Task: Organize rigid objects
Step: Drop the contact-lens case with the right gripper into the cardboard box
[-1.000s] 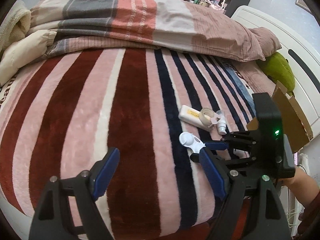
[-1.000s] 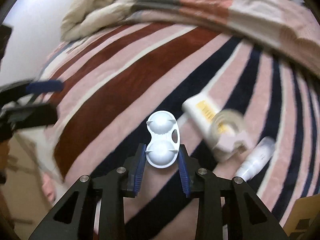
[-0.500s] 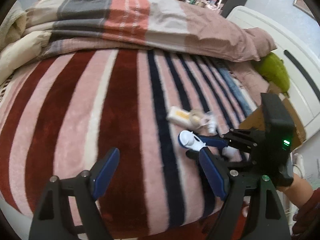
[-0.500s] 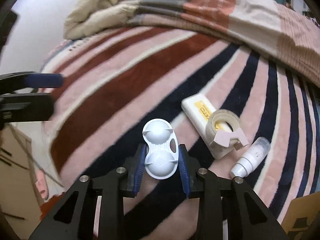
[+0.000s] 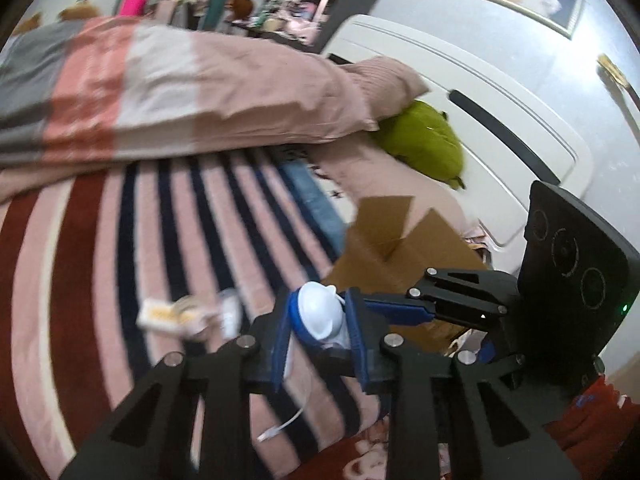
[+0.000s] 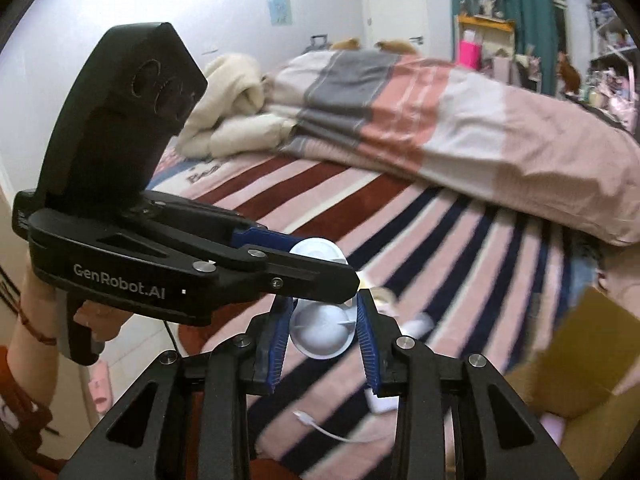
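A white double-dome plastic case (image 5: 320,312) is held in the air above the striped bed, gripped from two sides. My left gripper (image 5: 318,332) is shut on one end of it. My right gripper (image 6: 324,332) is shut on the other dome (image 6: 322,332). The two grippers cross each other at the case; the left one shows in the right wrist view (image 6: 312,264) and the right one in the left wrist view (image 5: 400,308). A white tube with a yellow label (image 5: 160,314), a tape roll (image 5: 192,316) and a small white bottle (image 5: 230,316) lie blurred on the blanket.
An open cardboard box (image 5: 400,240) stands at the bed's right edge, also in the right wrist view (image 6: 580,360). A white charger and cable (image 6: 340,428) lie near the front edge. A folded duvet (image 5: 180,92) and a green plush (image 5: 424,144) lie behind.
The right gripper lifted the white case off the blanket. The left gripper, open before, swung right and closed on the case's other end. Both views tilted up and turned.
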Available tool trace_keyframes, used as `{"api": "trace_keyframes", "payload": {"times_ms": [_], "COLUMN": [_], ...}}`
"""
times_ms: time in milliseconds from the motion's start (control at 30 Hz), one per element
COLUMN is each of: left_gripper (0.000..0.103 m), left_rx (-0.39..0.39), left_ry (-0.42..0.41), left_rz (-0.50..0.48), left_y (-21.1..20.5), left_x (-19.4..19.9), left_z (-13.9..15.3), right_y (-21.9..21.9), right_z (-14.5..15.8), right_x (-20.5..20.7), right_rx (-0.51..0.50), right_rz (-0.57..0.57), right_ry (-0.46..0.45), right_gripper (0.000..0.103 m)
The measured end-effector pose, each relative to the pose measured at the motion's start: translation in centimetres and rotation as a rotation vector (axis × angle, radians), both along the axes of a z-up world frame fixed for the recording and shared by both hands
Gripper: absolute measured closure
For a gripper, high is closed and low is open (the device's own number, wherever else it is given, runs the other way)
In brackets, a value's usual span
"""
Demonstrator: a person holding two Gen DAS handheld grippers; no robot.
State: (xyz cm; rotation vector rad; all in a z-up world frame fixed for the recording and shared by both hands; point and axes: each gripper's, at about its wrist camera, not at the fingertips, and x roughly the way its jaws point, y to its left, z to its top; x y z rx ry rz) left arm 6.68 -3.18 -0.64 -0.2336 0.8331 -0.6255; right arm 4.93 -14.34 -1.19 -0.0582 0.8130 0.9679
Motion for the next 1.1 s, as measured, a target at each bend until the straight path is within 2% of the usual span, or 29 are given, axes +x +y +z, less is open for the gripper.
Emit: {"api": "trace_keyframes", "payload": {"times_ms": [167, 333, 567, 633, 700, 767, 800, 933, 1100], "left_gripper": [0.080, 0.080, 0.080, 0.073, 0.049, 0.035, 0.033, 0.032, 0.028], "left_rx": [0.027, 0.057, 0.197, 0.243, 0.266, 0.273, 0.282, 0.298, 0.283], "left_ry": [-0.005, 0.033, 0.111, 0.121, 0.111, 0.083, 0.069, 0.013, -0.037], "left_rz": [-0.087, -0.171, -0.239, -0.236, -0.224, -0.204, -0.194, -0.144, -0.011], "left_y": [-6.0, -11.4, -17.4, -18.2, -18.3, -17.6, -17.2, -14.5, -8.1], "left_x": [1.9, 4.0, 6.0, 6.3, 6.3, 6.1, 5.9, 4.9, 3.9], "left_z": [1.1, 0.8, -0.7, -1.1, -1.0, -0.6, -0.4, 0.9, 2.6], "right_y": [-5.2, -10.3, -14.9, -15.2, -15.1, -15.3, -15.6, -15.7, -13.7], "right_z": [0.8, 0.5, -1.7, -2.5, -3.2, -3.8, -4.0, -3.7, -1.7], "right_x": [1.2, 2.5, 3.7, 4.0, 4.2, 4.2, 4.2, 4.1, 3.2], "right_rx": [0.000, -0.025, -0.112, -0.162, -0.205, -0.220, -0.215, -0.186, -0.130], "right_rz": [-0.094, -0.187, -0.275, -0.279, -0.284, -0.292, -0.295, -0.303, -0.257], "right_ry": [-0.010, 0.026, 0.116, 0.130, 0.144, 0.162, 0.167, 0.175, 0.121], "right_gripper": [0.076, 0.076, 0.076, 0.076, 0.074, 0.066, 0.063, 0.062, 0.062]}}
